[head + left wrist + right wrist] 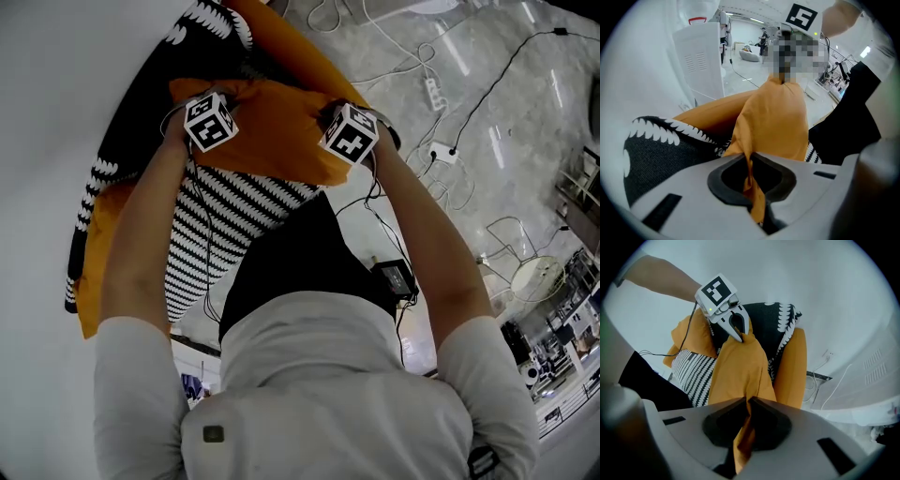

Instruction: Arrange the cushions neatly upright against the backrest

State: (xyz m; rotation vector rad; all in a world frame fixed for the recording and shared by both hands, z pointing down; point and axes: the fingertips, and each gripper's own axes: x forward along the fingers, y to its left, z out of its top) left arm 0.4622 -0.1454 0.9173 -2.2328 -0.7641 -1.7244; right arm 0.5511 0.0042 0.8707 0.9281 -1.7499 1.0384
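Note:
An orange cushion (272, 127) is stretched between my two grippers, above a black-and-white striped cushion (225, 220) and a black cushion with white edging (141, 122). All lie on the white sofa (47, 169). My left gripper (751, 164) is shut on a fold of the orange cushion (773, 117) at its left corner. My right gripper (746, 401) is shut on a fold of the orange cushion (740, 366) at the opposite corner. In the head view the marker cubes hide the jaws of both the left gripper (210, 122) and the right gripper (349, 133).
Cables and a power strip (433, 92) trail over the marble floor at the right. A black adapter box (394, 275) lies by the person's right side. A white round stool (536, 277) stands further right. A white appliance (701, 61) stands beyond the sofa.

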